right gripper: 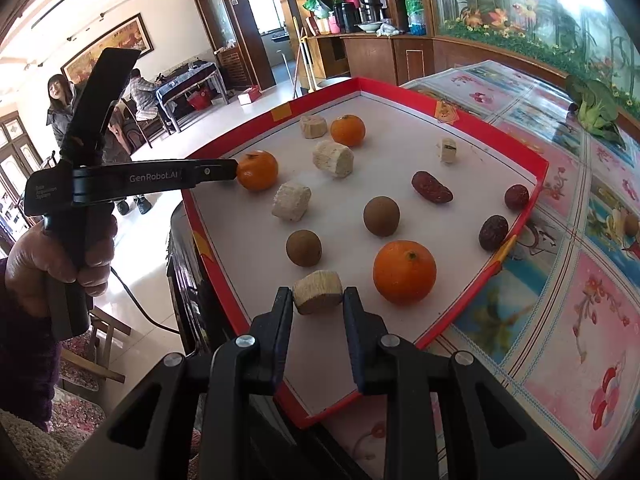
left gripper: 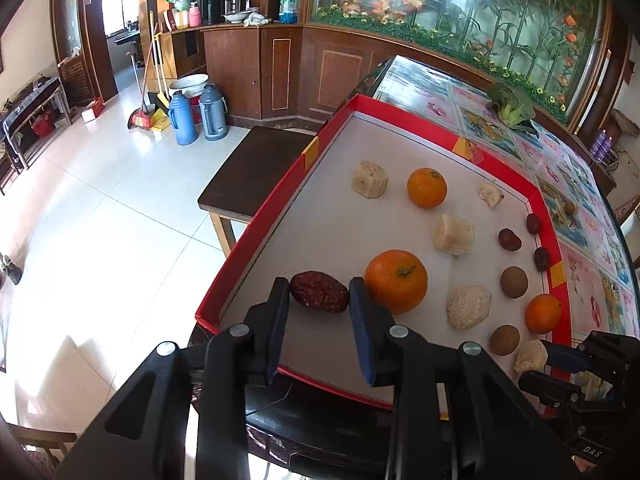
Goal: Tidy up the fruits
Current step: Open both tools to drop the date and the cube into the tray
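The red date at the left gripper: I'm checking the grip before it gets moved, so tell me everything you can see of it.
The red date is a dark reddish-brown, wrinkled, slightly glossy oval, apparently dried. It lies lengthwise across the left gripper, whose black fingers press on its two ends. It sits low over the white floor of the red-walled tray, near the left corner; whether it is lifted cannot be told. An orange lies just right, apart from it.
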`<state>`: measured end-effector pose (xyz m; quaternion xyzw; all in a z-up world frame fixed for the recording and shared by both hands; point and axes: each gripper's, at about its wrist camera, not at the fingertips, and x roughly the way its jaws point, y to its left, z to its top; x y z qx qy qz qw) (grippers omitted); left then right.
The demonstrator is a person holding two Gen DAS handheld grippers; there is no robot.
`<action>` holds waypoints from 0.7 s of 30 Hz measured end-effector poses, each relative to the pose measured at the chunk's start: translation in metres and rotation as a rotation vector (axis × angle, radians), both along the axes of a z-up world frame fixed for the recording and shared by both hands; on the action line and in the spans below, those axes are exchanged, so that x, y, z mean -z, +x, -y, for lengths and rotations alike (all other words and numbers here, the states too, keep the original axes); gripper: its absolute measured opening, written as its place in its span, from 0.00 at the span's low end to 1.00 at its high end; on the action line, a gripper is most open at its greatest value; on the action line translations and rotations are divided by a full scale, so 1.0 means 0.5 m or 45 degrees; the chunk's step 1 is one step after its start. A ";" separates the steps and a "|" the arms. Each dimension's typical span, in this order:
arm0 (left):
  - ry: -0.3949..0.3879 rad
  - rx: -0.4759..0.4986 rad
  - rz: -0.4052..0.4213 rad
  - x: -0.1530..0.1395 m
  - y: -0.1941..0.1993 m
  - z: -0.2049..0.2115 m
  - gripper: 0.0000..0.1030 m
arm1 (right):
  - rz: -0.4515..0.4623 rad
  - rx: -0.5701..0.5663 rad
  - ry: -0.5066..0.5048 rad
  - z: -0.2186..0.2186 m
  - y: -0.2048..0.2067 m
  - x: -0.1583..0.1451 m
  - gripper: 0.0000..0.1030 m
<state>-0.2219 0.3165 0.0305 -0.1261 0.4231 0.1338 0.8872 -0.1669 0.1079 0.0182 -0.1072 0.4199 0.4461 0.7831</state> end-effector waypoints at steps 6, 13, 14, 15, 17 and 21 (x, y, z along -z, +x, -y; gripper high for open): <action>0.032 -0.026 0.016 -0.016 -0.009 0.006 0.55 | -0.035 0.005 0.048 0.019 0.007 -0.014 0.29; 0.126 -0.027 0.110 -0.067 -0.027 0.034 0.68 | 0.006 0.027 0.146 0.055 0.011 -0.054 0.32; 0.138 -0.011 0.124 -0.076 -0.027 0.044 0.69 | 0.007 0.040 0.156 0.062 0.015 -0.058 0.33; 0.147 0.000 0.132 -0.081 -0.024 0.053 0.72 | 0.007 0.057 0.167 0.071 0.020 -0.062 0.33; 0.158 0.041 0.153 -0.092 -0.020 0.080 0.76 | 0.006 0.092 0.182 0.088 0.031 -0.066 0.33; 0.148 0.174 0.158 -0.101 0.006 0.148 0.77 | 0.007 0.194 0.206 0.141 0.063 -0.072 0.33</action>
